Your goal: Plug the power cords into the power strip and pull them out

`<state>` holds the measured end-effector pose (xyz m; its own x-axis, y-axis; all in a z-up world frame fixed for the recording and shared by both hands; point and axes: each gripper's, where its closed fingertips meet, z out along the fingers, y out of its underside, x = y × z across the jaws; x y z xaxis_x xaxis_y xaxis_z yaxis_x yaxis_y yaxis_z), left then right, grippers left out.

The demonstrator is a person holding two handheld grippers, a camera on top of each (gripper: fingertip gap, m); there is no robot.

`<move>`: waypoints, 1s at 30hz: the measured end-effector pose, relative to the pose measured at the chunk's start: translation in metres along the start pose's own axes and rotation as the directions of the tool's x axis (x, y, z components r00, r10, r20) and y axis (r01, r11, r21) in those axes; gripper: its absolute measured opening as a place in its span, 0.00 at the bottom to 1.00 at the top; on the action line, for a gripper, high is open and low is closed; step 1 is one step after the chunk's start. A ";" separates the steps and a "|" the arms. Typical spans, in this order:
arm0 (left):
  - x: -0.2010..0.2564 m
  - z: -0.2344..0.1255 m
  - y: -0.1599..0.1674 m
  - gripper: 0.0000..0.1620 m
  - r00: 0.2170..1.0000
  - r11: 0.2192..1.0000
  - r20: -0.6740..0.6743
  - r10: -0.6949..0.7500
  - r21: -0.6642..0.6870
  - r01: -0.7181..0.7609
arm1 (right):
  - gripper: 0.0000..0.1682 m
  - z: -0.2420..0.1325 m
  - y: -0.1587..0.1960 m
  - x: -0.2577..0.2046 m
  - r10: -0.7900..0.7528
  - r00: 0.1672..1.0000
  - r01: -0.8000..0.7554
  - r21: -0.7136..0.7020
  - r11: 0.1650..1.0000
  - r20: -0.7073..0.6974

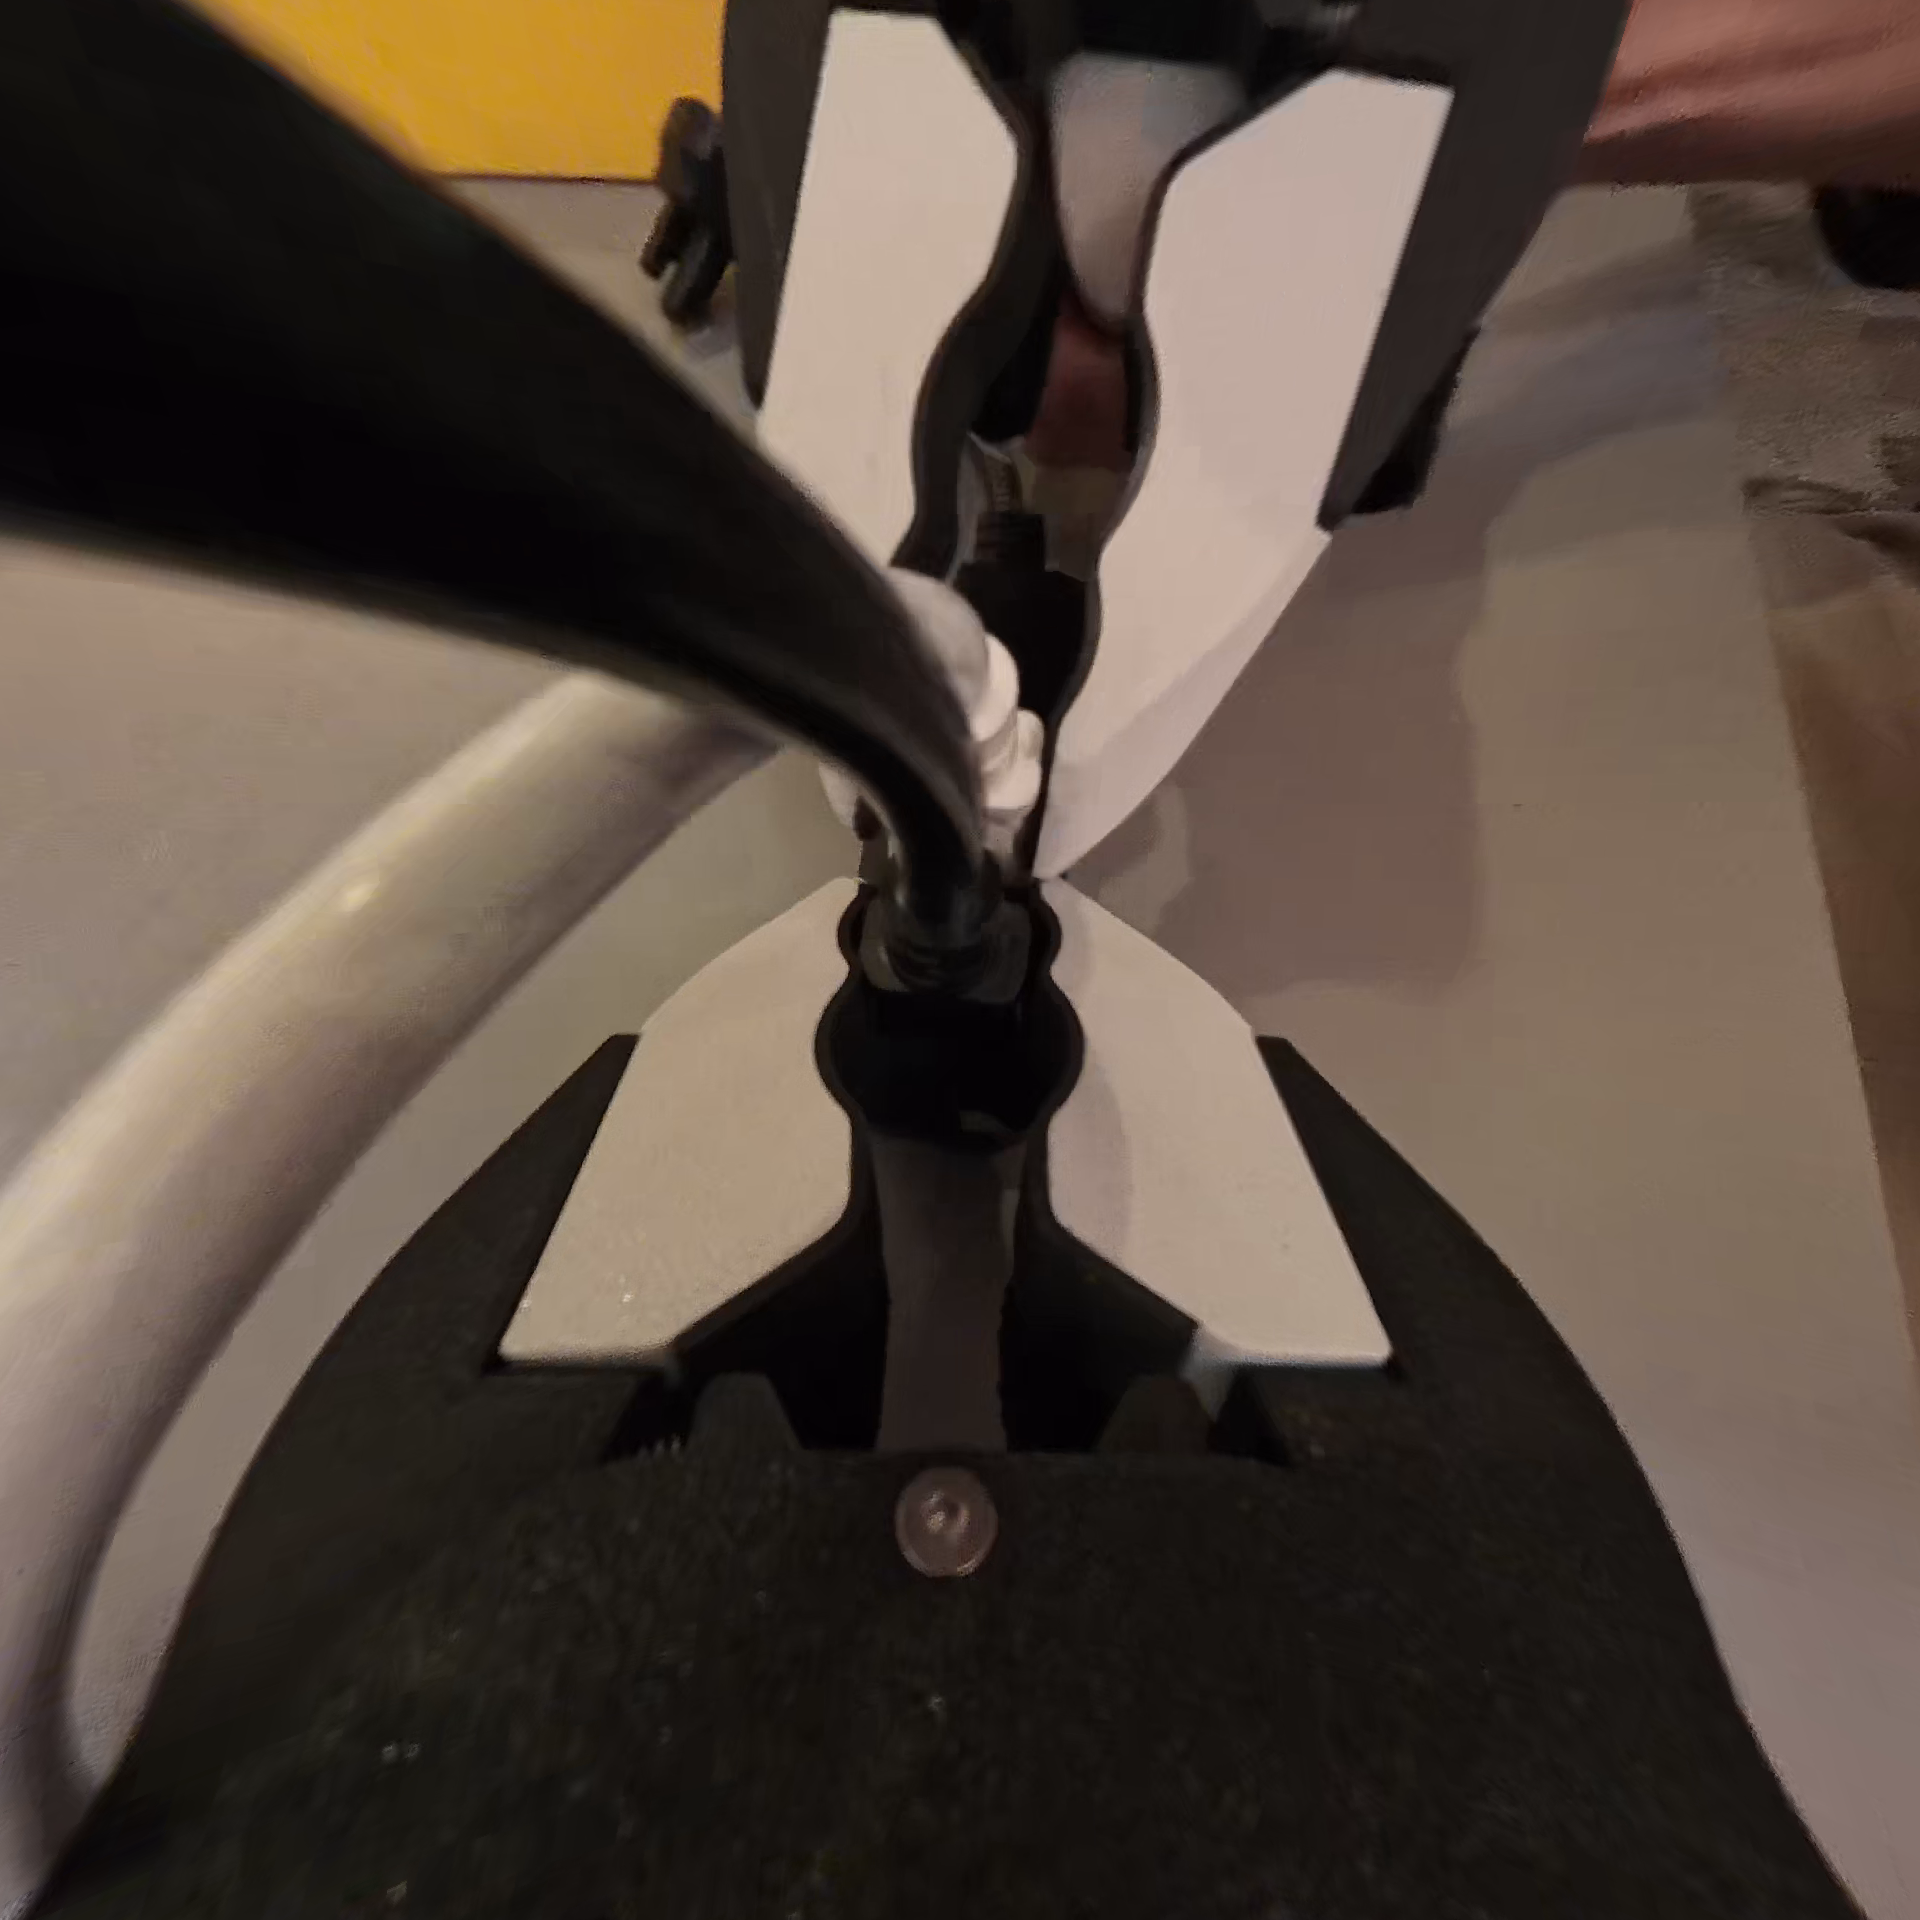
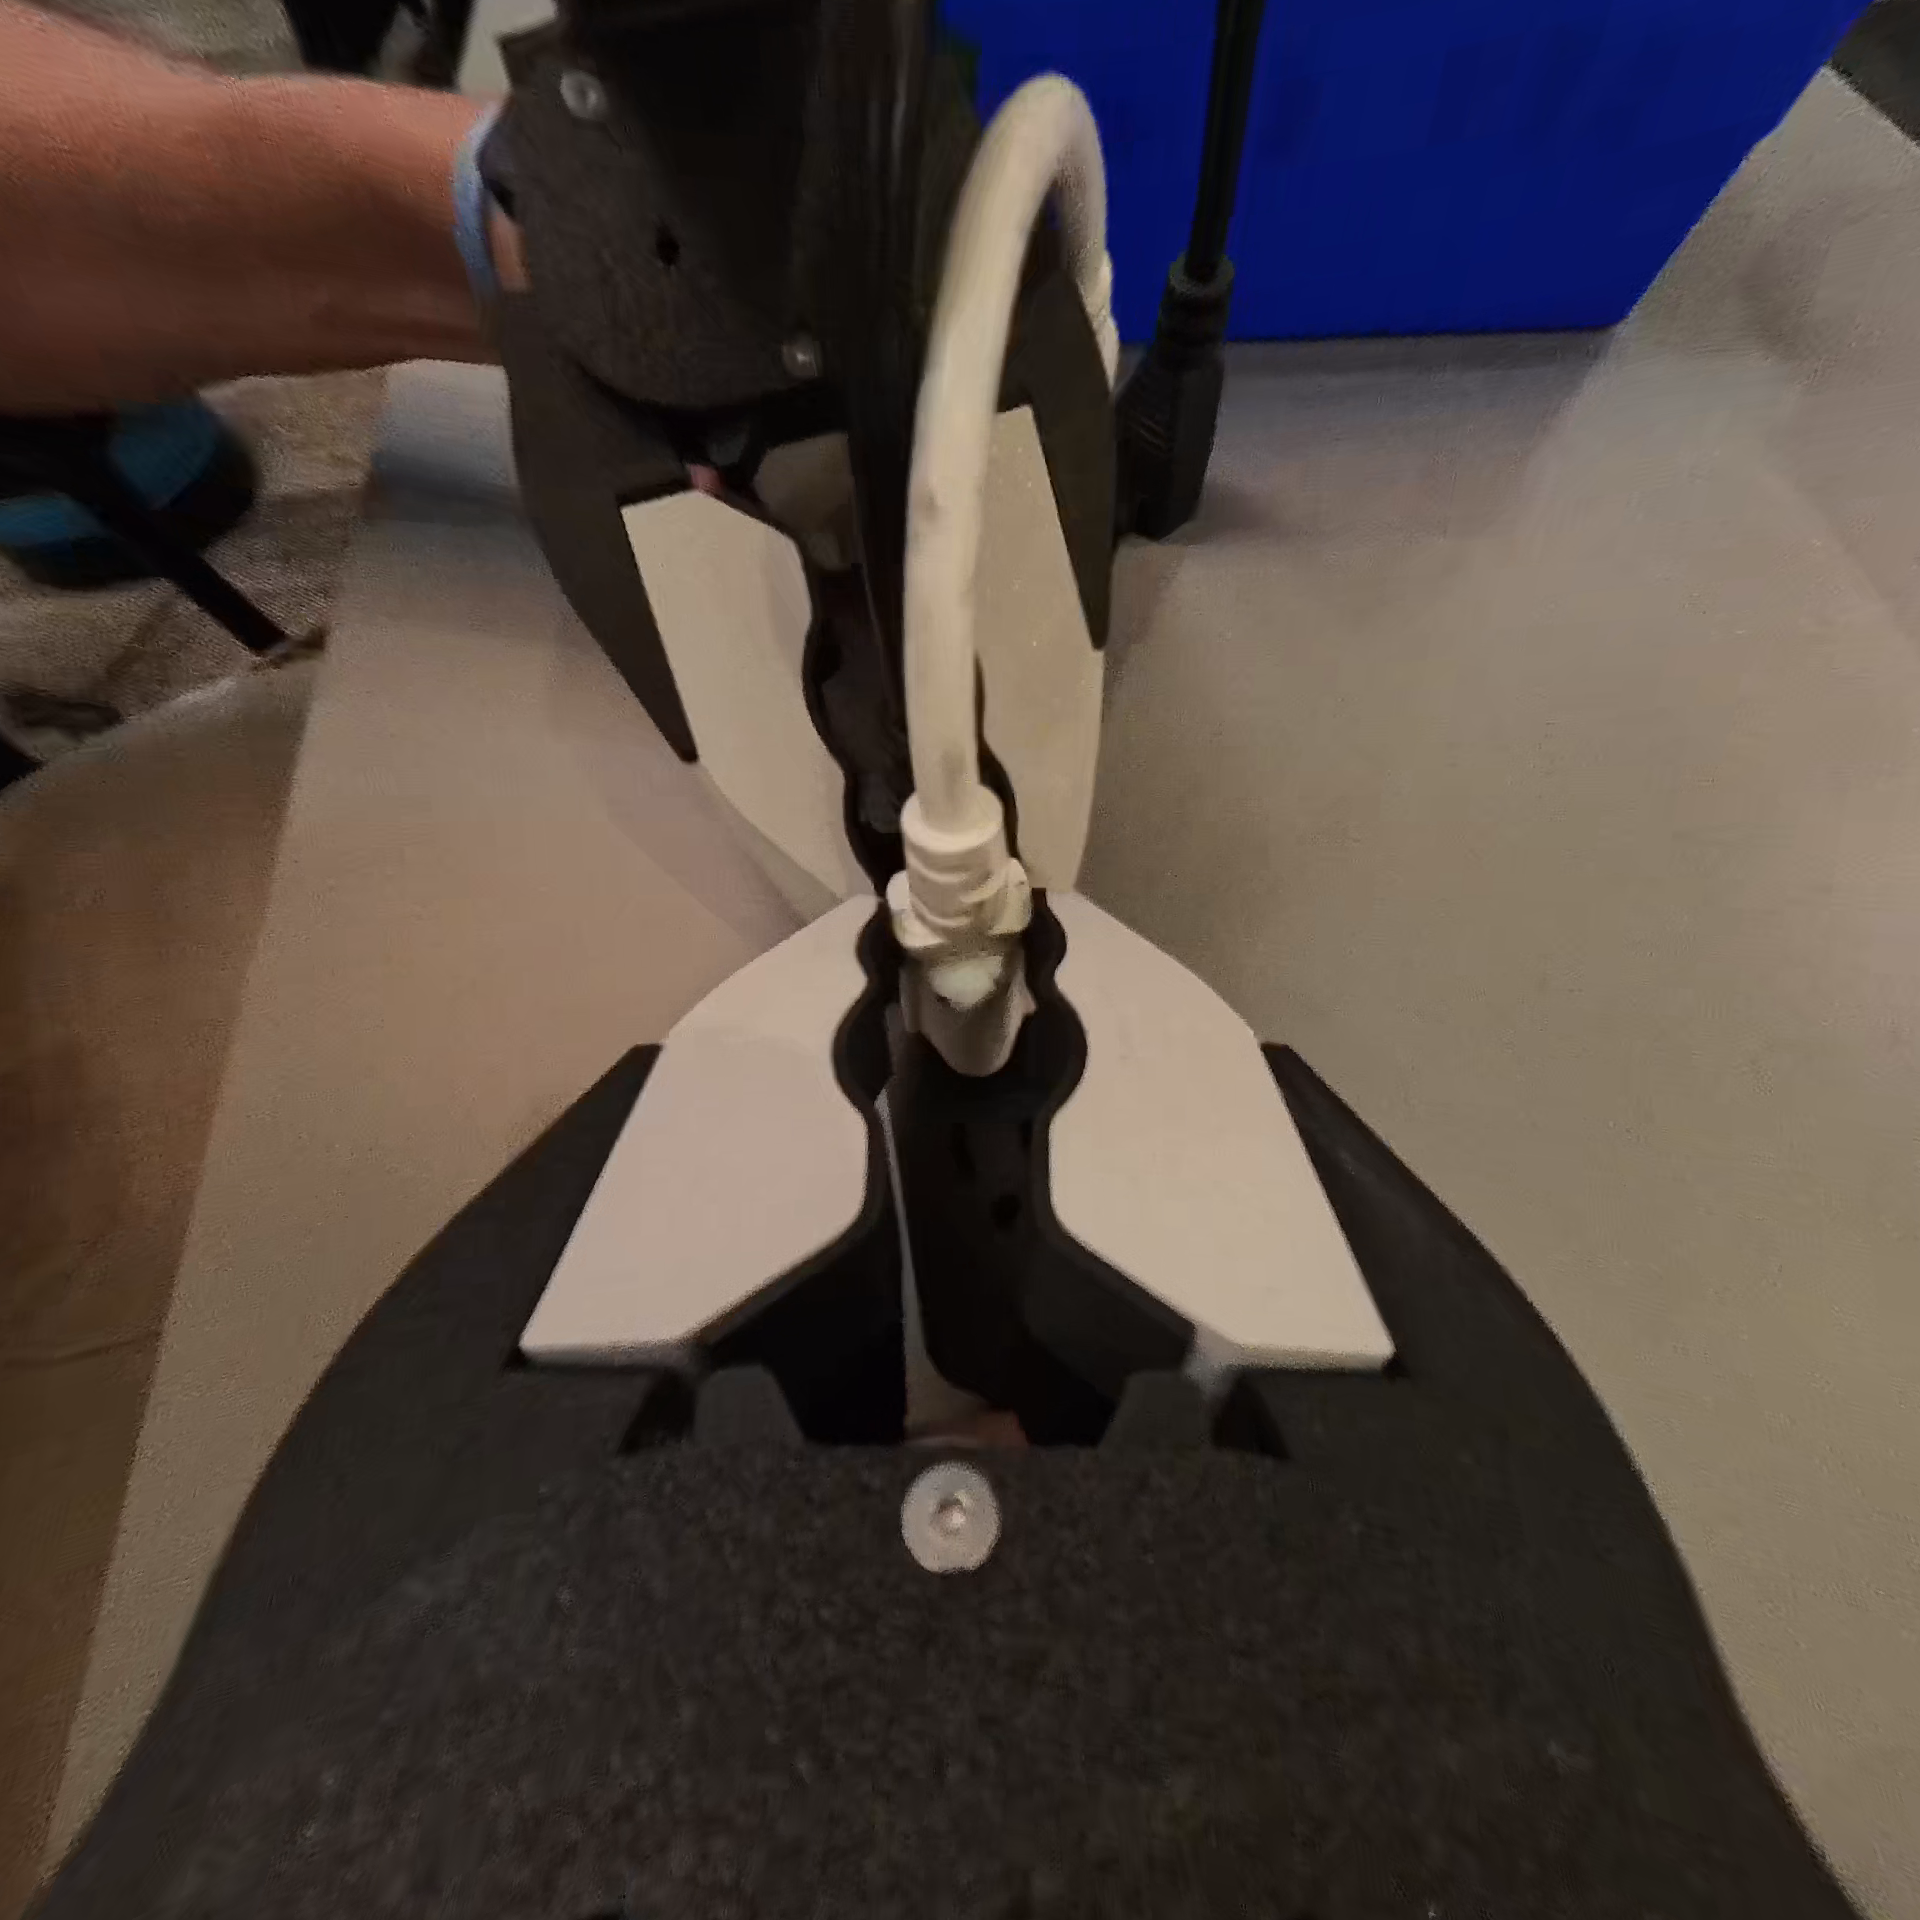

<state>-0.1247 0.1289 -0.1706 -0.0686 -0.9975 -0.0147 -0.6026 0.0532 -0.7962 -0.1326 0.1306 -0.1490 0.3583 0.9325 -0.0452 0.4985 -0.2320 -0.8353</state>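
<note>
My left gripper (image 1: 951,899) is shut on a black plug (image 1: 935,961). Its black cord (image 1: 520,416) arcs up and to the left. My right gripper (image 2: 961,909) is shut on a white plug (image 2: 961,894), and its white cord (image 2: 945,520) loops upward. The two grippers face each other tip to tip just above the table. The right gripper's white fingers (image 1: 1195,499) show in the left wrist view with the white plug (image 1: 997,727) between them. The left gripper's fingers (image 2: 727,644) show in the right wrist view. I see no power strip in either view.
The grey table (image 2: 1455,831) lies under both grippers. Another black plug (image 2: 1169,416) stands at the back in front of a blue box (image 2: 1455,156). The white cord (image 1: 260,987) curves along the left. A person's forearm (image 2: 208,229) reaches in. A chair base (image 2: 156,520) is beyond the edge. My two grippers' fingertips are within a few centimetres of each other.
</note>
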 end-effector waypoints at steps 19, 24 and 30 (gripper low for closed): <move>0.011 0.001 0.000 0.18 0.999 1.000 -0.049 0.003 0.008 -0.003 | 0.14 -0.012 0.007 -0.007 0.065 0.994 -0.069 0.049 0.996 0.084; 0.008 -0.002 0.003 0.18 0.999 1.000 -0.038 -0.012 0.022 0.013 | 0.14 -0.008 0.000 -0.005 0.072 0.995 -0.076 0.060 0.995 0.063; 0.007 0.004 -0.002 0.17 1.000 1.000 -0.021 0.000 -0.001 0.000 | 0.14 -0.014 -0.043 -0.006 0.092 0.993 -0.105 0.199 0.974 0.074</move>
<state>-0.1202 0.1219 -0.1714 -0.0854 -0.9963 -0.0016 -0.6038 0.0530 -0.7954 -0.1454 0.1313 -0.1050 0.3428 0.9253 -0.1624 0.2907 -0.2689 -0.9182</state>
